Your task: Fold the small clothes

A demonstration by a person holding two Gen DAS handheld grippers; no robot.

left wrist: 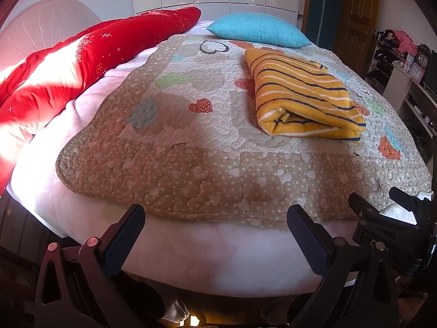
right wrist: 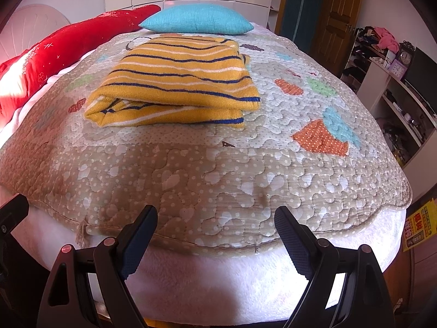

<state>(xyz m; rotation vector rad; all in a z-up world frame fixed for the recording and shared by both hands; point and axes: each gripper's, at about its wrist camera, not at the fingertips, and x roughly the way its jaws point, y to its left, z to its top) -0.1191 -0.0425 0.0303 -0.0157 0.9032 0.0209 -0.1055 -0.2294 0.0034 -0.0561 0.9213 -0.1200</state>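
Note:
A folded yellow garment with navy and white stripes (left wrist: 303,93) (right wrist: 177,82) lies on the patchwork quilt (left wrist: 191,158) (right wrist: 218,169), toward the far half of the bed. My left gripper (left wrist: 215,218) hangs open over the quilt's near edge, well short of the garment, with nothing between its fingers. My right gripper (right wrist: 215,218) is also open and empty above the near hem of the quilt, the garment lying ahead and slightly left of it. Part of the right gripper (left wrist: 396,218) shows at the right edge of the left wrist view.
A turquoise pillow (left wrist: 259,30) (right wrist: 196,19) sits behind the garment. A red duvet (left wrist: 82,63) (right wrist: 54,52) runs along the left side by the white headboard (left wrist: 41,30). Cluttered shelves with clocks (right wrist: 387,82) and a wooden door (right wrist: 336,19) stand to the right.

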